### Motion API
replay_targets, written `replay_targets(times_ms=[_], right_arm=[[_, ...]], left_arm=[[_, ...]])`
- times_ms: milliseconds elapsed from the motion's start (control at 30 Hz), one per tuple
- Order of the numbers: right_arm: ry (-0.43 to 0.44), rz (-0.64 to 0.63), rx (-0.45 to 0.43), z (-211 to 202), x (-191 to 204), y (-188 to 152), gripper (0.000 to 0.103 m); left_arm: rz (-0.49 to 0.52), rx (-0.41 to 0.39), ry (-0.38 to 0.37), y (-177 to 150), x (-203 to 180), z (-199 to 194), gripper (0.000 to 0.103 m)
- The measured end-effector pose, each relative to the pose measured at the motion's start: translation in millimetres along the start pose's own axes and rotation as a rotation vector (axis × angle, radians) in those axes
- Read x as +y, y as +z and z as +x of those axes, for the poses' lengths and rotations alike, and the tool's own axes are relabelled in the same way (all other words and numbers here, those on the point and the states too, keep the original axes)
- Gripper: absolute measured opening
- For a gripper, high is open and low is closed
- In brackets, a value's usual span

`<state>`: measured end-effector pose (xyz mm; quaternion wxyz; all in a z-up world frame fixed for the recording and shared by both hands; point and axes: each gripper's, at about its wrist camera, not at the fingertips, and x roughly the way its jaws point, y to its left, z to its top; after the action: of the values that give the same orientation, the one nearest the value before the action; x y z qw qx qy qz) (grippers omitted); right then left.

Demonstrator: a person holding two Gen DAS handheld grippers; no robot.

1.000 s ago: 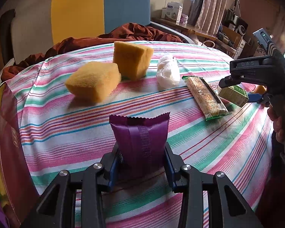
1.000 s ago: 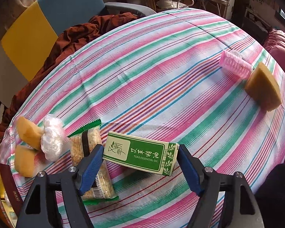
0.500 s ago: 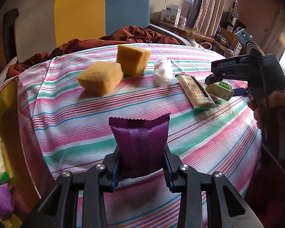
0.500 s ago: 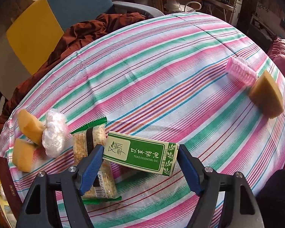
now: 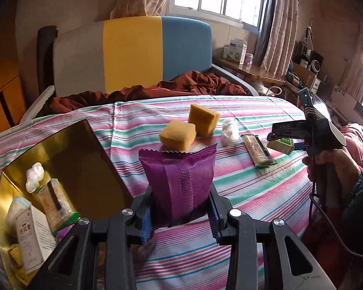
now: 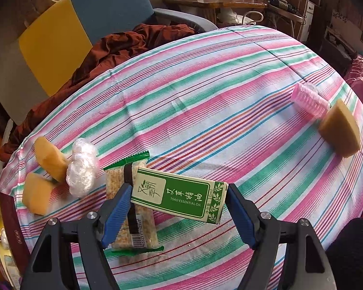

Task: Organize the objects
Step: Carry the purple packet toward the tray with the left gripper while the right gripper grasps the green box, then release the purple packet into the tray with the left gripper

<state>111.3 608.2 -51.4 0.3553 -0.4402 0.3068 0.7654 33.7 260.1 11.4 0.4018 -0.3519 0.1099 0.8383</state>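
Observation:
My left gripper (image 5: 179,213) is shut on a purple snack packet (image 5: 179,183), held upright above the striped tablecloth (image 5: 266,193). A gold tray (image 5: 67,159) at the left holds a white box (image 5: 35,239), a cracker packet (image 5: 55,203) and a white wad (image 5: 34,177). My right gripper (image 6: 177,209) is shut on a green essential-oil box (image 6: 179,194), lifted above a cracker packet (image 6: 130,207). That gripper and box also show in the left wrist view (image 5: 282,143).
Two yellow sponges (image 5: 177,136) (image 5: 203,119), a white plastic wad (image 5: 230,130) and a cracker packet (image 5: 257,149) lie mid-table. A pink ribbed bottle (image 6: 308,99) and another sponge (image 6: 340,129) lie far right. A brown blanket (image 5: 157,88) and sofa stand behind.
My left gripper has pulled back and left with the purple packet, bringing the gold tray into view. My right gripper has lifted the green box slightly.

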Motion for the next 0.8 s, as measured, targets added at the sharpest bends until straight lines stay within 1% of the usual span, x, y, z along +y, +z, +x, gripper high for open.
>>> replay_targets(times_ms=[167, 267, 367, 467, 633, 700, 800], right_arm=[[0.000, -0.008, -0.011, -1.6, 2.5, -0.3, 0.079], [0.003, -0.020, -0.024, -3.4, 6.2, -0.1, 0.079], [0.004, -0.029, -0.030, -4.7, 8.5, -0.8, 0.079], [0.009, -0.040, -0.036, -6.5, 10.8, -2.2, 0.079], [0.013, -0.062, -0.052, -9.7, 16.0, -3.3, 0.079], [0.013, -0.067, -0.051, -9.3, 17.4, -3.4, 0.079], [0.009, -0.079, -0.063, -11.3, 19.7, -3.6, 0.079]], left_arm=[[-0.058, -0.017, 0.036, -2.5, 30.4, -17.3, 0.038], [-0.105, -0.030, 0.060, -4.3, 57.2, -28.3, 0.038], [-0.188, -0.039, 0.102, -4.5, 98.0, -38.4, 0.038], [-0.277, -0.037, 0.156, -7.3, 147.4, -47.3, 0.038], [-0.444, 0.001, 0.236, -20.3, 228.8, -51.7, 0.038], [-0.470, 0.012, 0.287, -25.4, 248.5, -50.6, 0.038], [-0.466, 0.036, 0.327, -31.5, 264.2, -43.5, 0.038]])
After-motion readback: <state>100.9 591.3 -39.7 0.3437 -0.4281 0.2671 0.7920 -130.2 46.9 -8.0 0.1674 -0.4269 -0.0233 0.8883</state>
